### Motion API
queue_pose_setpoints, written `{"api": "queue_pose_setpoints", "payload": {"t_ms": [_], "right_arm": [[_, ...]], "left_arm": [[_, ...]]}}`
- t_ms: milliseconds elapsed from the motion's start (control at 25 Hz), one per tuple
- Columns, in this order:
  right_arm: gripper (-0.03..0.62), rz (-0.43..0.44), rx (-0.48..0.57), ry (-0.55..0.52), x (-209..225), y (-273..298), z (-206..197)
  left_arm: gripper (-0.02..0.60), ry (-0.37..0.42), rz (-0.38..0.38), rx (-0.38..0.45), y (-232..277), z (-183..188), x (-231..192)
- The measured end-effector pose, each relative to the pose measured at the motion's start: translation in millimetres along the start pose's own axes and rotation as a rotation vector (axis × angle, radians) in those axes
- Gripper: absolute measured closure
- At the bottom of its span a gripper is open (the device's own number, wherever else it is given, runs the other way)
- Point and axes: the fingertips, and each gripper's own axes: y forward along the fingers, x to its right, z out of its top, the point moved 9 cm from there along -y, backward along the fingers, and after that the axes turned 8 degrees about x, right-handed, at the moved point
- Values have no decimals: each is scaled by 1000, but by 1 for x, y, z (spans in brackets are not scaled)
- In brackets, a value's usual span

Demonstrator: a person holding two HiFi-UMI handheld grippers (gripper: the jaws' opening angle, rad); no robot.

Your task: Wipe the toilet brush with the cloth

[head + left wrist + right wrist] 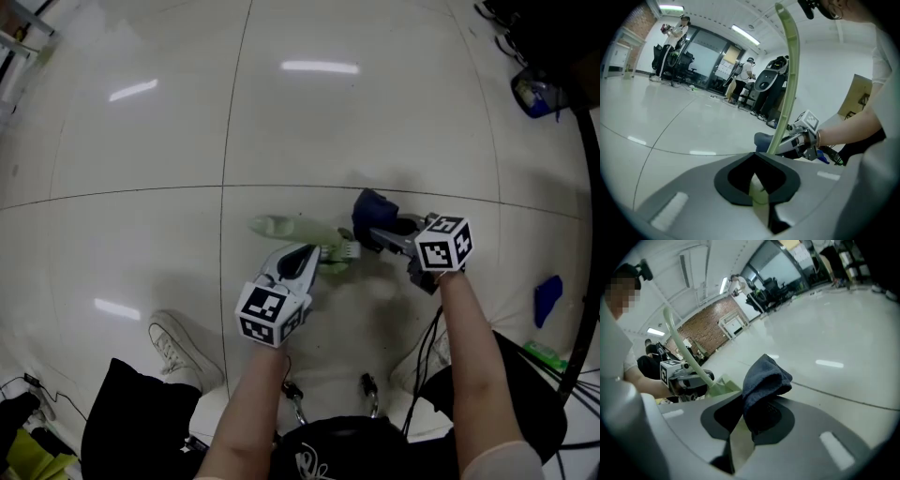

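In the head view a pale green toilet brush lies slantwise above the floor between my two grippers. My left gripper is shut on the brush; in the left gripper view the green handle rises out of the jaws in a long curve. My right gripper is shut on a dark blue cloth, right beside the brush. Seen from the right gripper view, the cloth bunches up out of the jaws, with the handle and the left gripper just beyond it.
The floor is glossy white tile with dark seams. A white sneaker stands at lower left. A blue object lies at the right, with dark gear at top right. People and machines stand far off.
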Motion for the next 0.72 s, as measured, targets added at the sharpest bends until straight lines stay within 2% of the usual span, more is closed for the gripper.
{"api": "queue_pose_setpoints", "payload": {"t_ms": [160, 320, 400, 520, 600, 720], "right_arm": [[525, -192, 315, -175, -48, -31, 16], [525, -302, 506, -267, -105, -57, 20], [525, -332, 569, -285, -131, -64, 17], [525, -330, 639, -274, -168, -60, 5], [525, -322, 638, -265, -188, -42, -12], [525, -321, 585, -240, -210, -6, -41]], "left_arm": [[575, 65, -2, 98, -13, 23, -4], [575, 76, 16, 168, -28, 39, -4], [575, 85, 11, 177, -33, 45, -3], [575, 98, 7, 188, -40, 55, -1], [575, 105, 9, 198, -45, 62, -1], [575, 103, 14, 220, -55, 68, -7]]}}
